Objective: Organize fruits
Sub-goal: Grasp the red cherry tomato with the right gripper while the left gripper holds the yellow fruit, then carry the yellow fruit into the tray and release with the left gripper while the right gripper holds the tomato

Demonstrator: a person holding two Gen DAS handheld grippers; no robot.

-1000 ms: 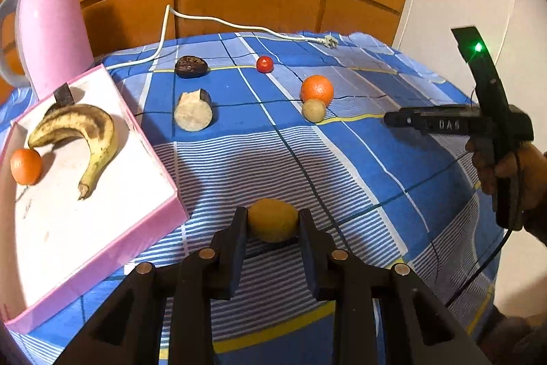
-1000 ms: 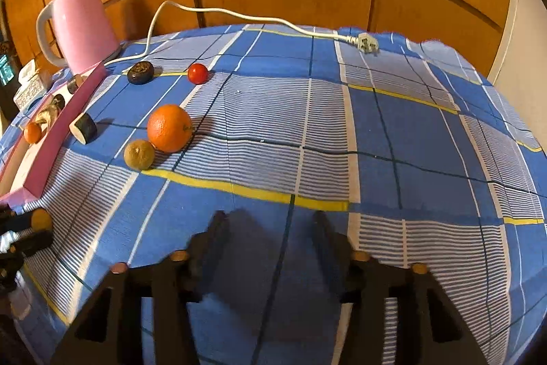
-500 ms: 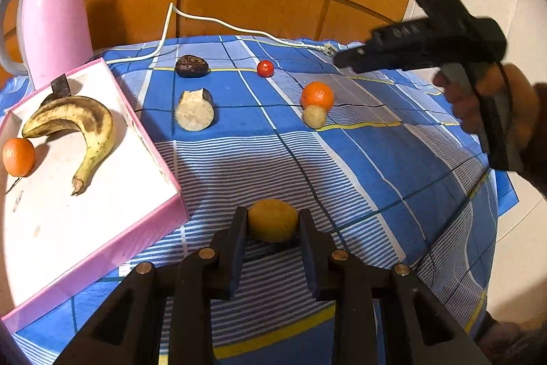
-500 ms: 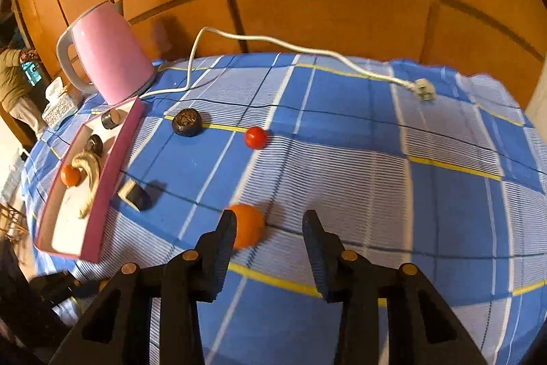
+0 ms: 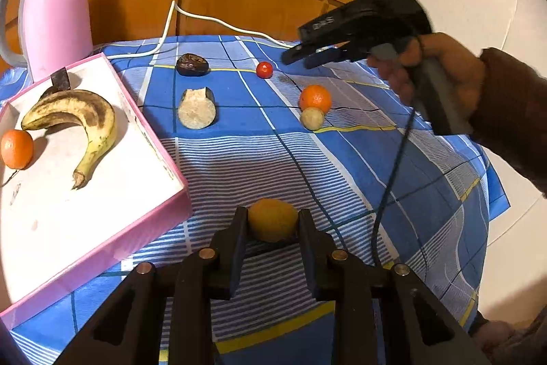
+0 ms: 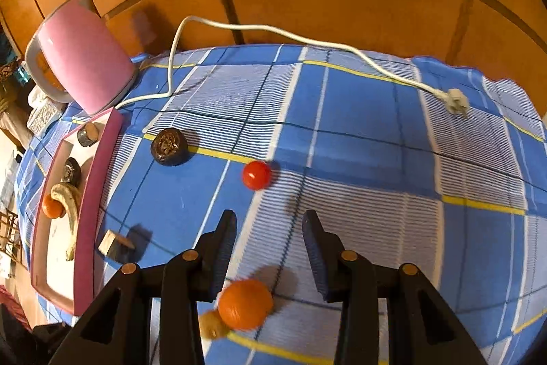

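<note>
Sitting between left jaws: lemon (image 5: 272, 220).

Left hand-held gripper (image 5: 272, 228) clamps yellow fruit (image 5: 272, 219), possibly lemon; right hand-held gripper (image 5: 301, 57) aloft.

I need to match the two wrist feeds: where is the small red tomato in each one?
Left wrist view: the tomato lies far back on the cloth, right of centre, just below the right gripper.
Right wrist view: the tomato sits near the middle, just beyond the open right gripper.
Shared landmark: the pink kettle, upper left in both views.
</note>
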